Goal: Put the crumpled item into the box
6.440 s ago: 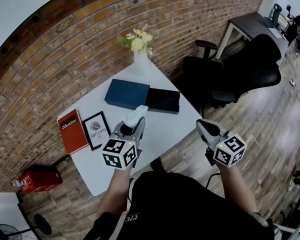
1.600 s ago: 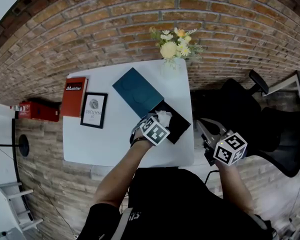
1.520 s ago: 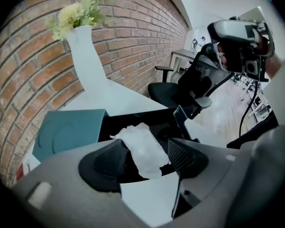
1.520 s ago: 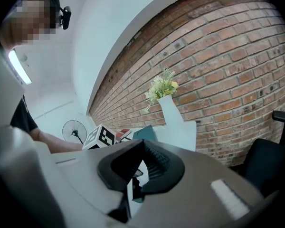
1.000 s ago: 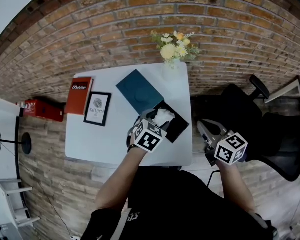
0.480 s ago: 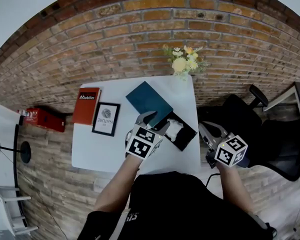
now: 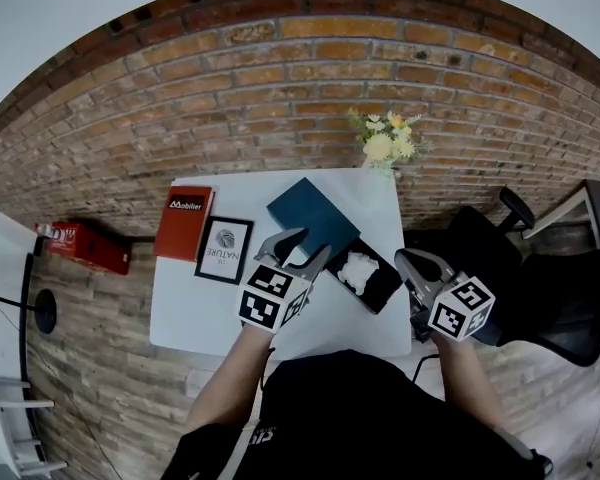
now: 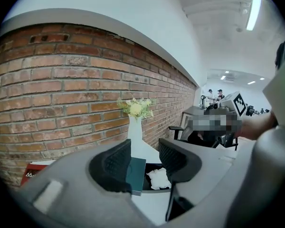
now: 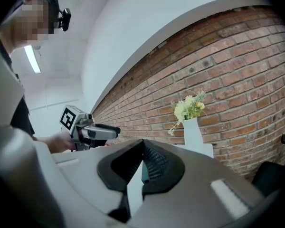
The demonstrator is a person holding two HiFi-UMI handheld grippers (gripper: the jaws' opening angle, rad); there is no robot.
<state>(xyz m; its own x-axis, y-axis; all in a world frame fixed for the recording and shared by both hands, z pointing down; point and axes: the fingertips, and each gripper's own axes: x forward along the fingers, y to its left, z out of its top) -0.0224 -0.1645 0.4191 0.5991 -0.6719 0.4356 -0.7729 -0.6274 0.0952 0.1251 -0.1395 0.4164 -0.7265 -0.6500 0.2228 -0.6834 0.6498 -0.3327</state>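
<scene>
The white crumpled item [image 7: 359,269] lies inside the open black box [image 7: 384,286] on the white table [image 7: 190,313]. In the left gripper view the crumpled item [image 8: 157,178] shows in the box [image 8: 152,168] just beyond the jaws. My left gripper [image 7: 310,243] hovers over the table to the left of the box, beside the blue lid [image 7: 315,218]. Its jaws have just been closing; they stand open [image 8: 145,156] with nothing between them. My right gripper [image 7: 404,258] hangs off the table's right edge, its jaws [image 9: 143,144] shut and empty.
A red book [image 7: 183,223] and a framed picture [image 7: 224,250] lie at the table's left. A white vase of flowers [image 7: 385,148] stands at the far right corner against the brick wall. A black office chair [image 7: 540,303] is to the right, a red case [image 7: 80,245] on the floor left.
My left gripper has risen and drawn back to the left from over the box, leaving the crumpled item in it, and its jaws have narrowed. The right gripper has lifted slightly.
</scene>
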